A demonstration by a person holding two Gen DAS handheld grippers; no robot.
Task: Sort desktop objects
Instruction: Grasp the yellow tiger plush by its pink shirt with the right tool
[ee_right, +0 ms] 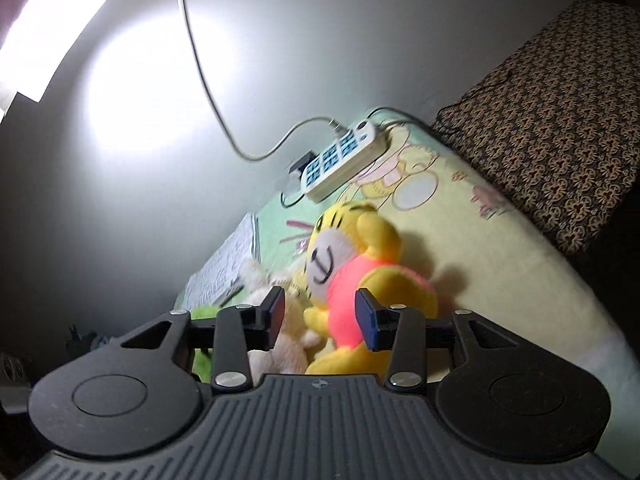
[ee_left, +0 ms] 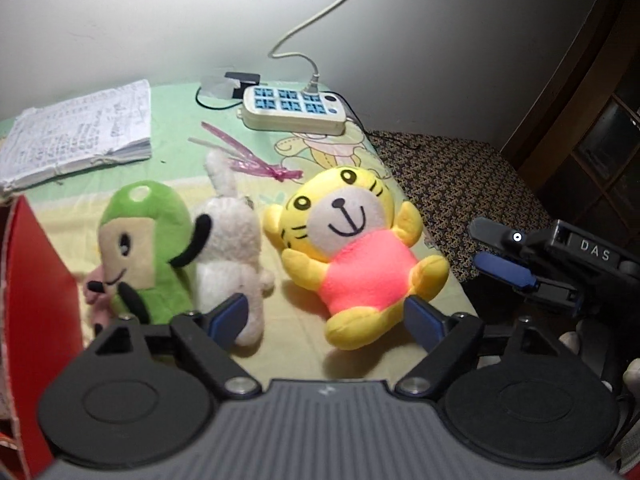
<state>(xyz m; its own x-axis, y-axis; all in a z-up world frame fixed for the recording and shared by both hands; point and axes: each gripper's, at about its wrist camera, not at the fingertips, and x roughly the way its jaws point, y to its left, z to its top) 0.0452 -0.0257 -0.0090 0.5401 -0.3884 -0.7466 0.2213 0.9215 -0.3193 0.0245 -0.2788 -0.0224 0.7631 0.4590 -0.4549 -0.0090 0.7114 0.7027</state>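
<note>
Three plush toys lie on the cloth-covered desk. A yellow tiger in a pink shirt [ee_left: 352, 248] lies on its back, with a white plush [ee_left: 232, 240] and a green plush [ee_left: 144, 248] to its left. My left gripper [ee_left: 326, 318] is open just short of them; its left pad is in front of the white plush, its right pad beside the tiger's foot. My right gripper [ee_left: 500, 252] hovers off the desk's right edge, apart from the tiger. In the right wrist view the right gripper [ee_right: 322, 316] is open, and the tiger [ee_right: 352, 276] lies ahead of its pads.
A white power strip [ee_left: 294, 108] with its cable lies at the back by the wall. A stack of written papers [ee_left: 80, 132] lies at the back left, a red box [ee_left: 36, 312] at the left edge. A pink ribbon [ee_left: 256, 160] lies mid-desk. A patterned cushion [ee_left: 452, 184] adjoins on the right.
</note>
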